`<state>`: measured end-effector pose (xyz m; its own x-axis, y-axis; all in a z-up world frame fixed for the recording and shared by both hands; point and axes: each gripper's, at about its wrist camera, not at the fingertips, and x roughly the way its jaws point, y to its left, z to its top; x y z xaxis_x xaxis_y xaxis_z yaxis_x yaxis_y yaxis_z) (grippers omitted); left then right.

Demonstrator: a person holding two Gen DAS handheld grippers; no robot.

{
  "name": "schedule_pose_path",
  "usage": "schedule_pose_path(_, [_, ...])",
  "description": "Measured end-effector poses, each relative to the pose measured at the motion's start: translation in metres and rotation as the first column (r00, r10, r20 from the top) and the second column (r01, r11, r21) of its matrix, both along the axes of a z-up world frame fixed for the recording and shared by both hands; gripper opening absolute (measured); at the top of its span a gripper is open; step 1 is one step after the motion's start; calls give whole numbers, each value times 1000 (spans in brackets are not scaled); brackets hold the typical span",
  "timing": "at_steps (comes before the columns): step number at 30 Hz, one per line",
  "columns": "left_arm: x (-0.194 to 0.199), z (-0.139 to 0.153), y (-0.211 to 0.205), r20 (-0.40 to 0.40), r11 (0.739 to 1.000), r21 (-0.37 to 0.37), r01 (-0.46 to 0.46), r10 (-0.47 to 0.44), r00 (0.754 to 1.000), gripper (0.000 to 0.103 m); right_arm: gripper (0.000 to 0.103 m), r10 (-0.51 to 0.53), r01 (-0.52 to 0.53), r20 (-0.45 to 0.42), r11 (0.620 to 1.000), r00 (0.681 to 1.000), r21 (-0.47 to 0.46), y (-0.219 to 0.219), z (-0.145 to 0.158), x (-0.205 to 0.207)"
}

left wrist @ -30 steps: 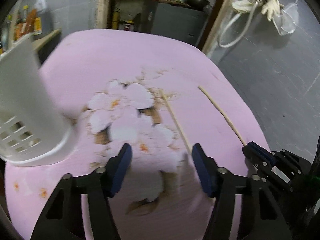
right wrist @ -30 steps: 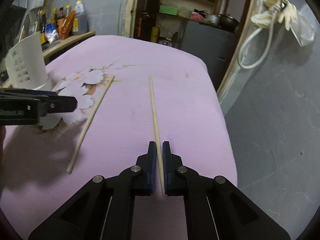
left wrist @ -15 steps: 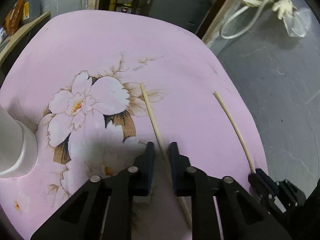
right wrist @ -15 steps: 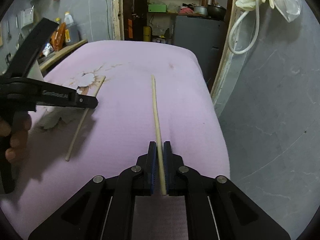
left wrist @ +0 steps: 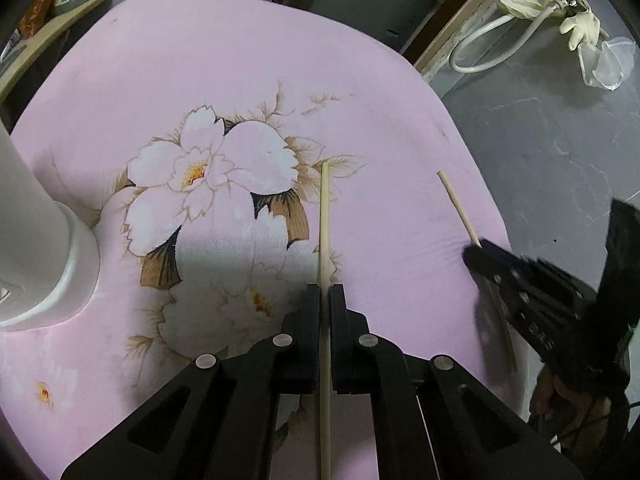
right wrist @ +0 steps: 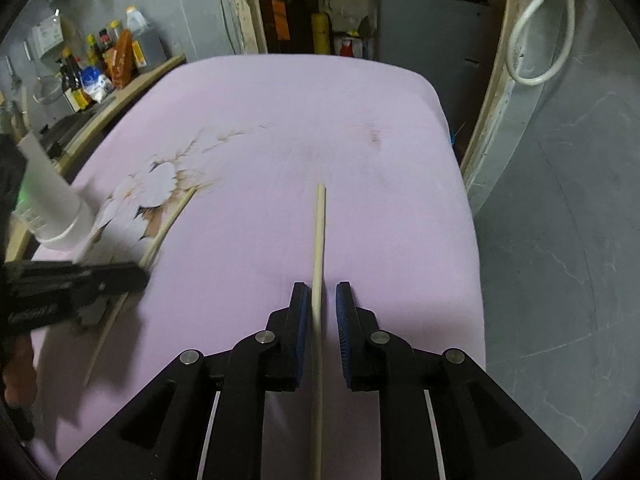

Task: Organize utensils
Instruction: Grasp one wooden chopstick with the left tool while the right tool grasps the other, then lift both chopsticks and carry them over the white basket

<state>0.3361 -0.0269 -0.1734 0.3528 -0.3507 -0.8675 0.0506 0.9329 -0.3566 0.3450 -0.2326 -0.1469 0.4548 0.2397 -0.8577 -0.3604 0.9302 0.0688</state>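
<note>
Two pale wooden chopsticks lie on a pink flowered tablecloth (left wrist: 168,64). My left gripper (left wrist: 325,292) is shut on the left chopstick (left wrist: 323,216), which runs straight out between its pads. In the right wrist view, my right gripper (right wrist: 322,292) has its jaws opening around the right chopstick (right wrist: 319,232). That stick rests near the left pad, with a gap to the right pad. The right gripper (left wrist: 476,250) also shows at the right chopstick (left wrist: 456,204) in the left wrist view. A white utensil holder (left wrist: 40,248) stands at the table's left side.
The table's right edge (right wrist: 468,216) drops to a grey floor close to the right chopstick. Bottles (right wrist: 100,64) crowd a side shelf at the far left. A white hose (right wrist: 532,40) hangs on the wall to the right. A dark cabinet (right wrist: 432,28) stands behind the table.
My left gripper went from wide open to shut on the left chopstick. The right gripper's pads, earlier pressed on the right chopstick, have parted from it, and that gripper shifted sideways.
</note>
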Motion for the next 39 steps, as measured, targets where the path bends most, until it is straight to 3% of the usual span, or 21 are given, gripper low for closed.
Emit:
schedule_pose_path(5, [11,1,-4,-29,1000,7,7,-7,1000,3,8,-12,12,-41,1000,999,-10,2,0,4])
schedule_pose_path(11, [-4,10,-3,5,1000,0,-18,18,1000,2,3,-69,81,-81,985,994,150,-18,8,5])
schedule_pose_path(14, [-21,22,4,81,999,-34,-26,29,996,2,3,-81,82,-15,960,997,266,-24,24,-11])
schedule_pose_path(17, [-42,42,11,184,999,-36,-34,40,982,2,3,-90,63,70,945,993,321,-23,38,-29])
schedule_pose_path(26, [-68,75,17,293,998,0,-58,56,955,2,3,-120,50,183,935,976,350,2,65,-59])
schedule_pose_path(39, [-82,120,28,414,999,-19,-45,49,909,2,3,-121,10,282,931,952,364,40,102,-71])
